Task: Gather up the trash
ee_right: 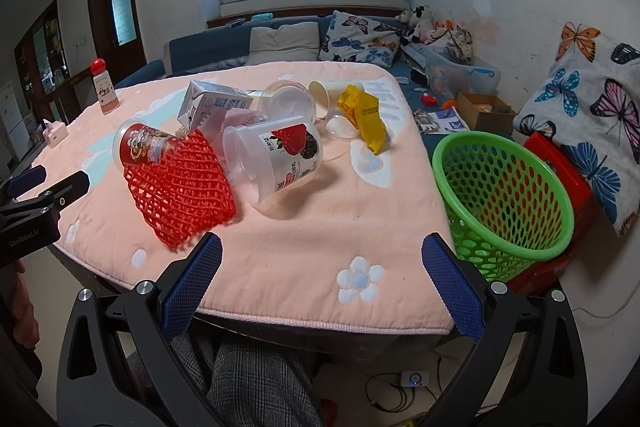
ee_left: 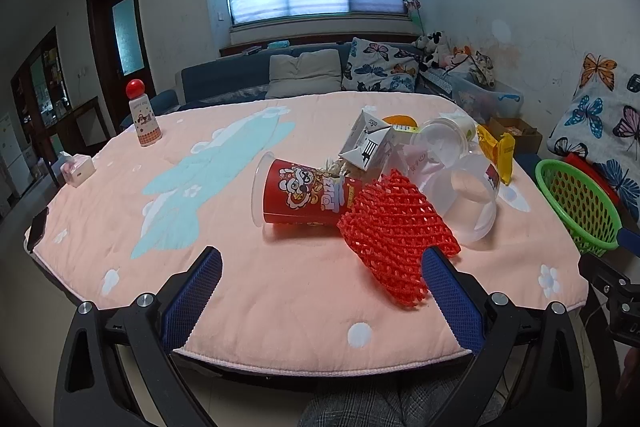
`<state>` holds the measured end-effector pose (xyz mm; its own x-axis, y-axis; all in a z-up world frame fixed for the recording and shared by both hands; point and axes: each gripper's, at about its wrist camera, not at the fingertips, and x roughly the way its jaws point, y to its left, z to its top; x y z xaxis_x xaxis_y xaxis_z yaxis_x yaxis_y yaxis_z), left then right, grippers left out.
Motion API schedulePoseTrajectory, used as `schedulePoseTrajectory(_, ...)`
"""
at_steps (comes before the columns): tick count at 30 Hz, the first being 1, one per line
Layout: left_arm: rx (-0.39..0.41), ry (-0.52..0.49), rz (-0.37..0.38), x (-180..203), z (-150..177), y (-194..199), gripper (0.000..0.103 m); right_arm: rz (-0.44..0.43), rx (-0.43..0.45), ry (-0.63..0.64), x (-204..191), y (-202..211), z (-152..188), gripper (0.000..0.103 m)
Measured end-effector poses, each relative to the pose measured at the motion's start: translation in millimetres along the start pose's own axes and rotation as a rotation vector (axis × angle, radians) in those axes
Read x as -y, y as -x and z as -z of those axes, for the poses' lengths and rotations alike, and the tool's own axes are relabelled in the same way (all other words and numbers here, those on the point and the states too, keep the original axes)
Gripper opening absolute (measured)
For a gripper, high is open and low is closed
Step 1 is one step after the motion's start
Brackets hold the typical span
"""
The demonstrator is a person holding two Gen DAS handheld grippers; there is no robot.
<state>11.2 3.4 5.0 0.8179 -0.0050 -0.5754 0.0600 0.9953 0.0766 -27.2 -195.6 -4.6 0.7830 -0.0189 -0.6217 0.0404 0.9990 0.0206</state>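
Both the left gripper point(ee_left: 320, 269) and the right gripper point(ee_right: 320, 255) hover at the near edge of the bench point(ee_right: 304, 259), jaws wide and holding nothing. The trash lies heaped mid-bench: a red paper cup point(ee_left: 304, 197) on its side, a red foam net point(ee_right: 180, 183) draped against it, a clear strawberry-label tub point(ee_right: 276, 155) tipped over, a white carton point(ee_left: 366, 143), and a yellow wrapper point(ee_right: 366, 117). The green basket point(ee_right: 504, 199) stands just beside the bench's right edge; nothing shows inside it.

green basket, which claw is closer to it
Right. The right claw hangs at the table edge with the green basket just off its right finger; the left claw faces the red foam net, further left.
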Motion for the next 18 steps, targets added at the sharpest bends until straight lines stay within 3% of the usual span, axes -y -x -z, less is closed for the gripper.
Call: schedulePoseTrajectory(18, -0.004, 0.004, 0.002, -5.5, -7.6, -8.7, 0.097, -0.013, 0.002, 0.012, -0.8, -8.2, -7.2, 0.098)
